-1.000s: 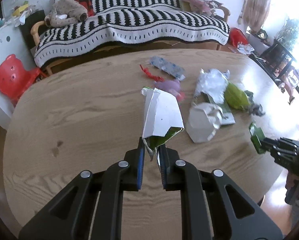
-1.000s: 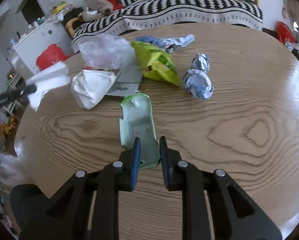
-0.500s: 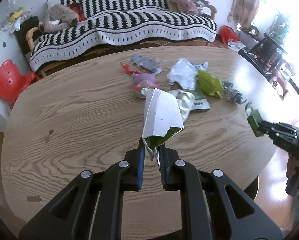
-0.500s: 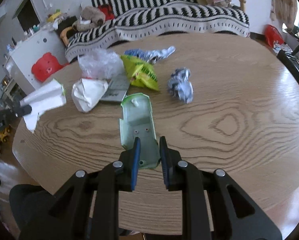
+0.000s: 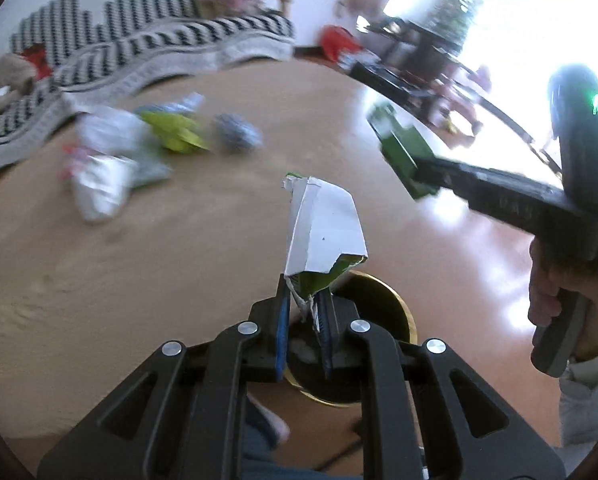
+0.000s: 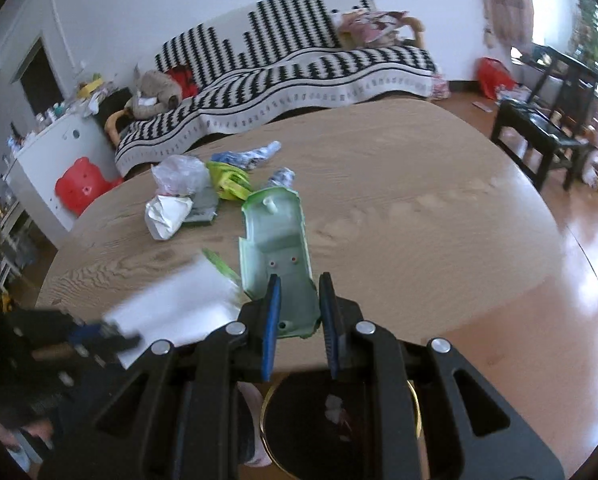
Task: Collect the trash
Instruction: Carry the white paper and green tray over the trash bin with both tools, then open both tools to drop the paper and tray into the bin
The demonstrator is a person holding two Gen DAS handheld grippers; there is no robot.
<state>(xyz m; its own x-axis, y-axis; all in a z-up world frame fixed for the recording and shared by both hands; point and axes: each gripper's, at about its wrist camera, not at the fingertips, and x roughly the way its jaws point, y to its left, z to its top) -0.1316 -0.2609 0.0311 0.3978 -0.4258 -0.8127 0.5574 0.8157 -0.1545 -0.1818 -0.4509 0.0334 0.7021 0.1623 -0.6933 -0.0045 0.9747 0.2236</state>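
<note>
My left gripper [image 5: 303, 300] is shut on the torn end of a white and green carton piece [image 5: 323, 236], which stands up from its jaws. Right under it, past the table's edge, is a black bin with a gold rim [image 5: 399, 304]. My right gripper [image 6: 299, 292] is shut on a pale green plastic piece [image 6: 275, 240] and also hangs above the bin's rim [image 6: 417, 412]. In the left wrist view the right gripper comes in from the right with the green piece [image 5: 399, 148], a hand [image 5: 547, 292] on its handle. The white carton [image 6: 179, 308] shows blurred at lower left in the right wrist view.
On the oval wooden table [image 6: 419, 200] lie a crumpled white bag [image 6: 167, 216], a clear plastic bag [image 6: 179, 174], a yellow-green packet [image 6: 229, 182], a blue-white wrapper [image 6: 255, 156] and a foil ball [image 6: 283, 178]. A striped sofa [image 6: 299, 68], a red chair [image 6: 83, 184] and a black stool [image 6: 539, 132] stand beyond.
Both grippers have drawn back from over the table to its near edge and now hang above the bin. Each still holds its piece; the left view has swung to the right.
</note>
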